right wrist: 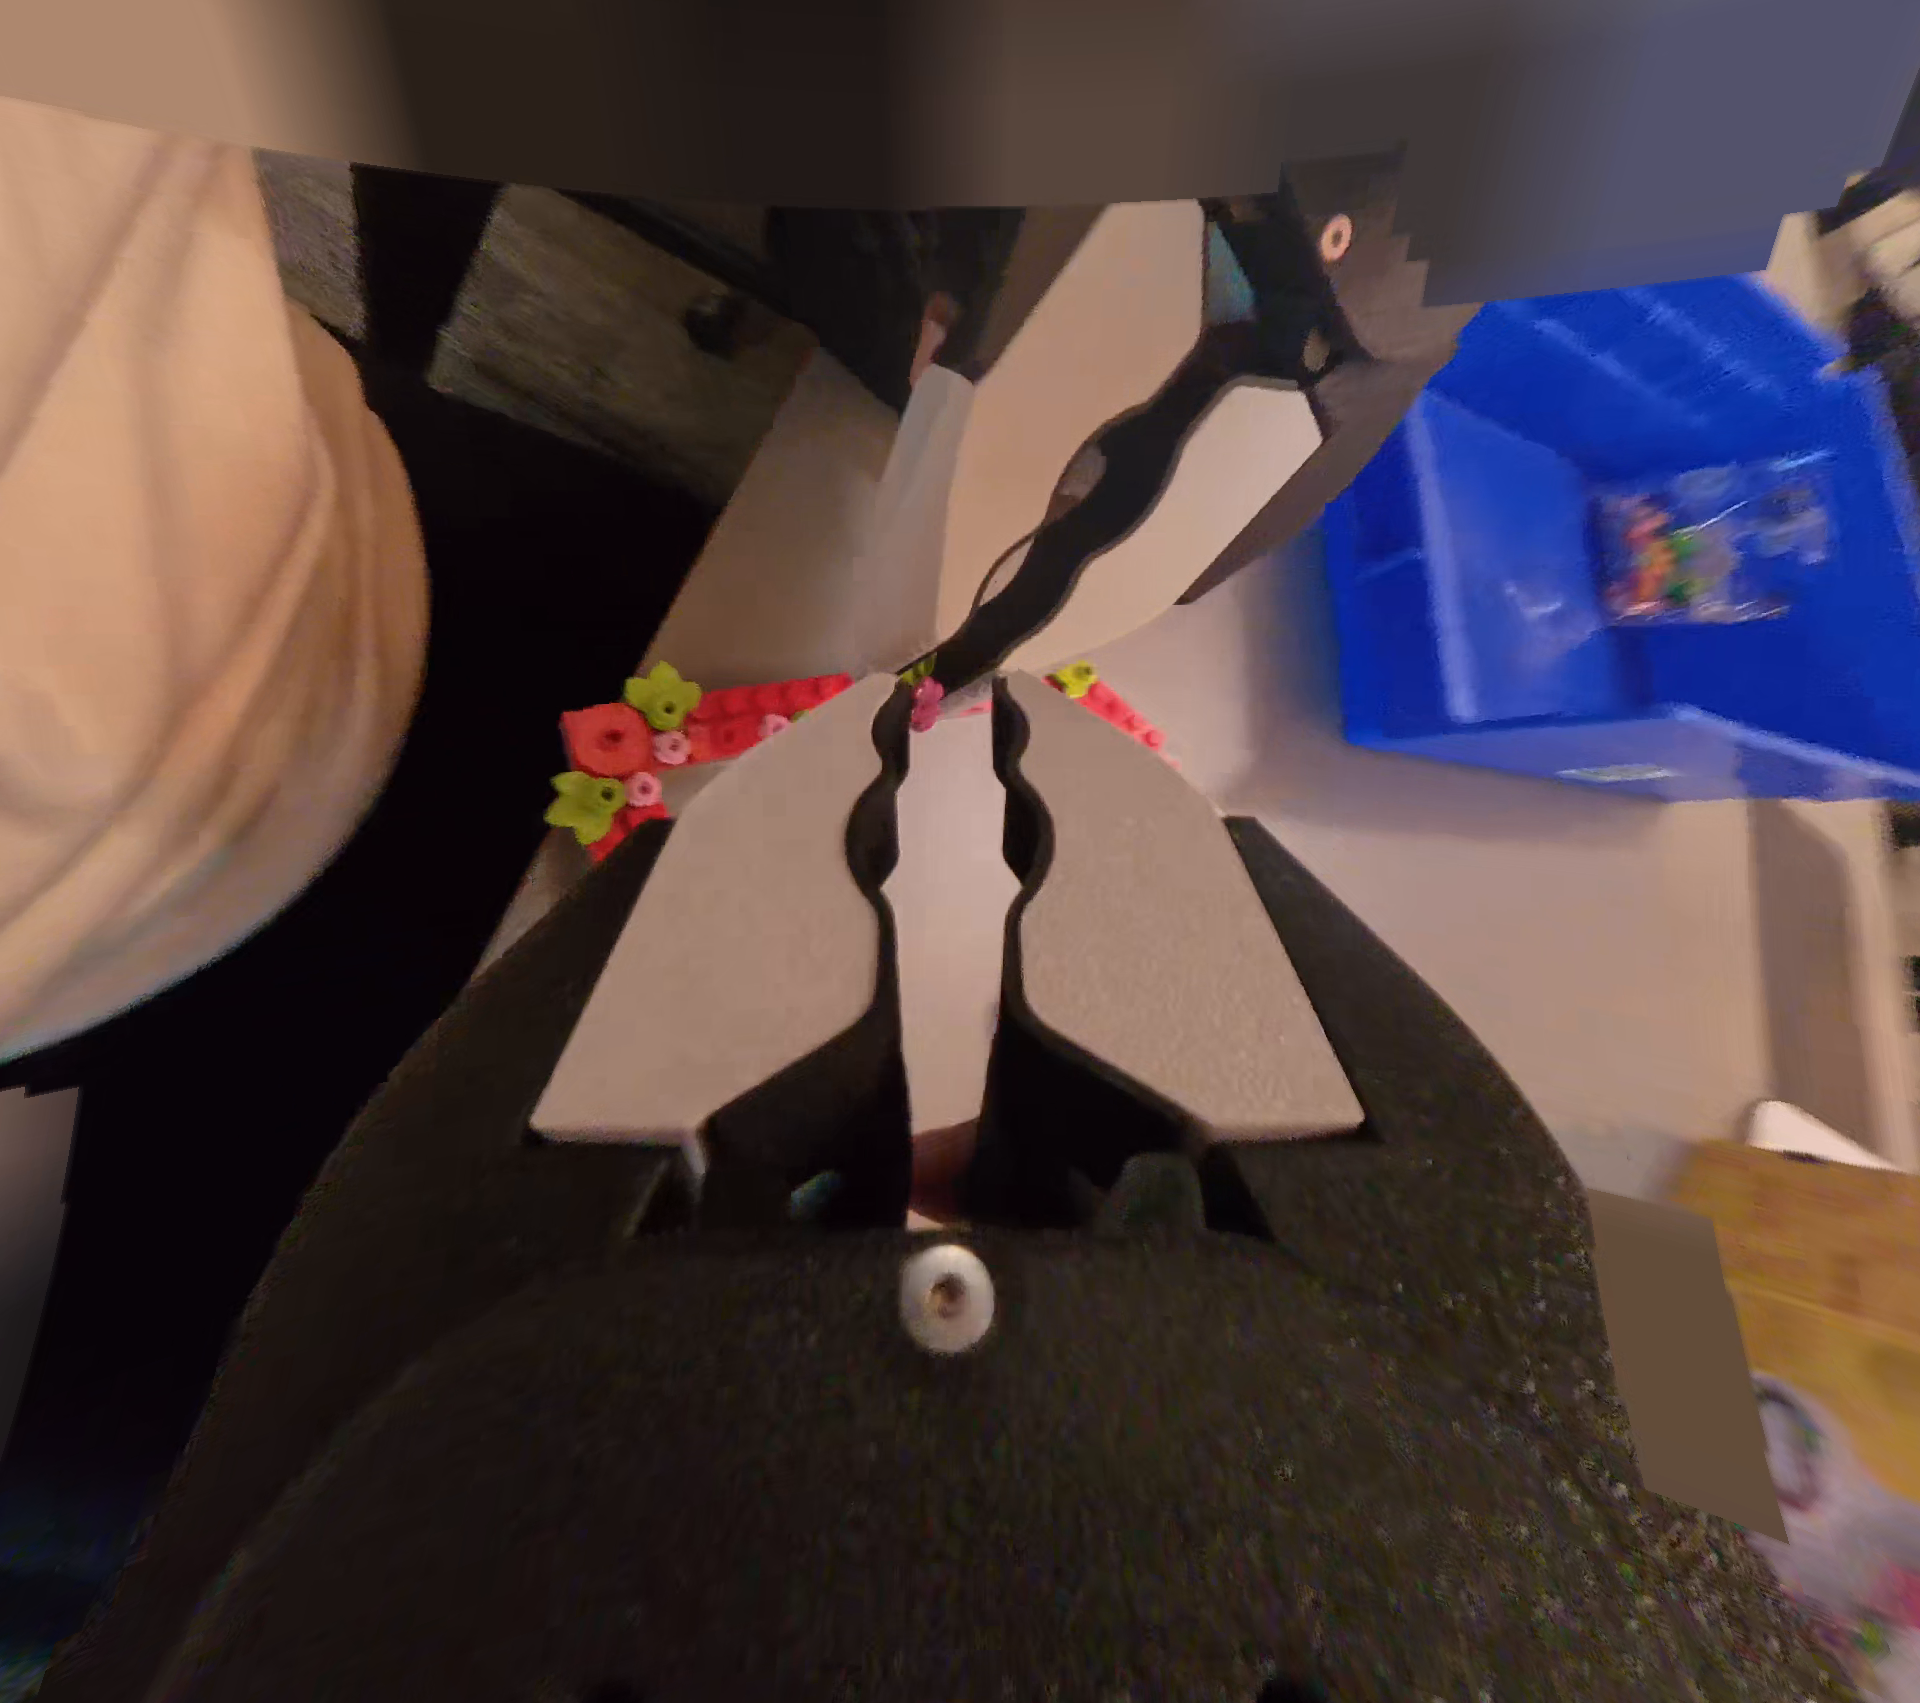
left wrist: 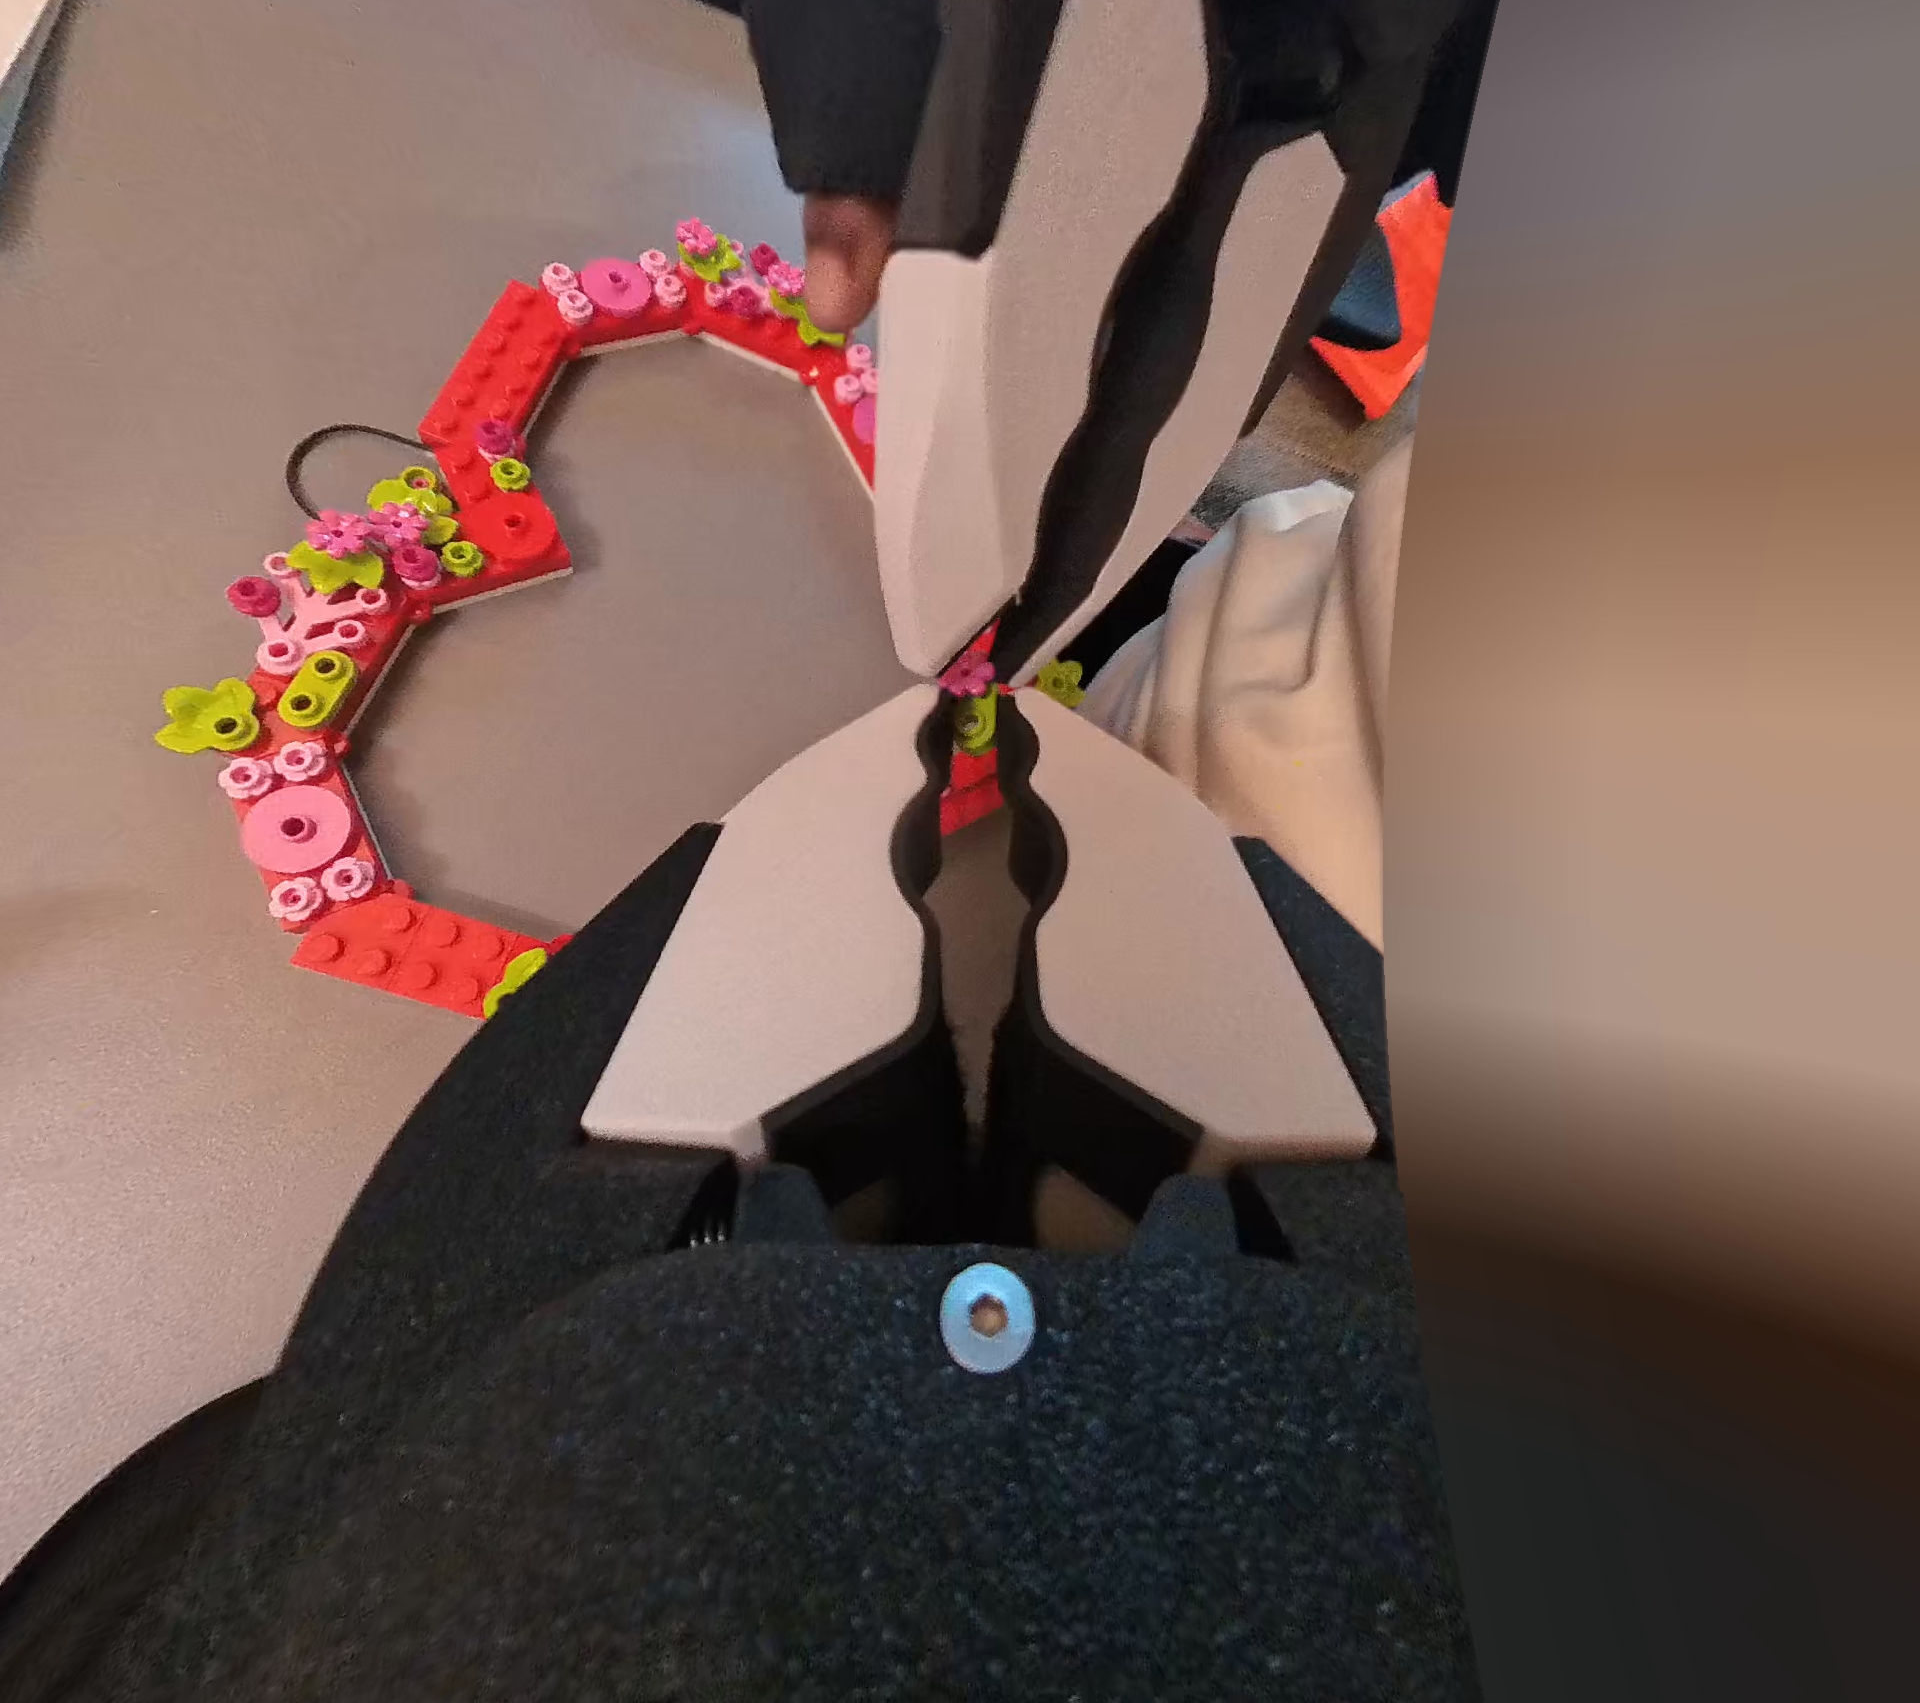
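Note:
A red brick heart-shaped frame (left wrist: 488,396) with pink flowers and lime leaf pieces lies flat on the grey table (left wrist: 675,614). My left gripper (left wrist: 977,703) is closed on the frame's near-right edge, with a lime piece (left wrist: 971,723) filling the gap between its jaws. My right gripper (left wrist: 1003,635) comes in from the opposite side, tip to tip with the left. In the right wrist view my right gripper (right wrist: 945,692) shows a narrow gap. A small pink flower (right wrist: 925,703) sits on the frame (right wrist: 769,708) against its left pad. The left gripper (right wrist: 951,666) is opposite.
A blue bin (right wrist: 1507,614) holding a clear bag of small pieces (right wrist: 1704,552) stands on the table to the right. A person in cream clothing (right wrist: 156,562) sits at the table edge. A thin black loop (left wrist: 312,448) hangs from the frame's left side.

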`<state>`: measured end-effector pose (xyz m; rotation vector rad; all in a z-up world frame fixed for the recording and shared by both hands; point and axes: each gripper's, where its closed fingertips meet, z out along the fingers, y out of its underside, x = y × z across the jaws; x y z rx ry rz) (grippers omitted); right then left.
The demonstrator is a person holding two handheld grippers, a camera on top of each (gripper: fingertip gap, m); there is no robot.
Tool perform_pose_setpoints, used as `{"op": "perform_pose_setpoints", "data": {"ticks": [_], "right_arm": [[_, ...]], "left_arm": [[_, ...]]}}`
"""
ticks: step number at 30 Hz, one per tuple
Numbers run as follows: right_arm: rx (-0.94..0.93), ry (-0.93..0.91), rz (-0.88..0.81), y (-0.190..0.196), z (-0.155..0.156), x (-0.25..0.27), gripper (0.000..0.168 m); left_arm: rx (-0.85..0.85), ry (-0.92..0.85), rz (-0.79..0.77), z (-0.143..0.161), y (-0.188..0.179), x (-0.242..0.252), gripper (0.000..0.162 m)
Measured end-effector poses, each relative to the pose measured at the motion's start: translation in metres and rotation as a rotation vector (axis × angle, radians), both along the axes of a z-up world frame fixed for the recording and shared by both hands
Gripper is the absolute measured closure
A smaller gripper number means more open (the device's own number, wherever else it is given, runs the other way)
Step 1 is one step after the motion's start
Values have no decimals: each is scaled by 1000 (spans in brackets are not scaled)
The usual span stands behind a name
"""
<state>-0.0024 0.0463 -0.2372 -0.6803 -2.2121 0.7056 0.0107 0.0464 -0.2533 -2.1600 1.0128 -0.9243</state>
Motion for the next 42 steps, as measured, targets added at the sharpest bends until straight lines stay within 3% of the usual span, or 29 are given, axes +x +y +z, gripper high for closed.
{"op": "perform_pose_setpoints", "data": {"ticks": [1,8,12,17,19,21,23,30,33,37,42], "right_arm": [[-30,-27,-8,-1,-3,1,161],[-130,-89,-50,-3,-12,6,165],[-21,70,-83,0,-6,4,167],[83,183,-284,17,-11,-2,168],[237,327,-464,49,10,-3,168],[84,316,-452,43,17,-2,168],[7,323,-449,40,18,2,168],[-486,291,-415,49,32,7,168],[-459,268,-410,45,28,6,167],[-417,243,-381,34,23,7,167],[-428,222,-320,24,23,-7,167]], "left_arm": [[8,10,3,-2,0,0,155],[32,-12,21,-6,0,3,155],[0,-41,86,-3,3,2,155],[-6,61,183,-10,15,-6,156],[-126,94,84,-30,-5,11,155],[-44,139,149,-32,9,6,154],[56,62,229,0,25,-13,155],[173,5,236,17,25,-23,154],[267,14,408,35,16,-61,154],[460,91,827,83,-34,-168,155],[438,301,1063,82,-85,-236,155]]}}
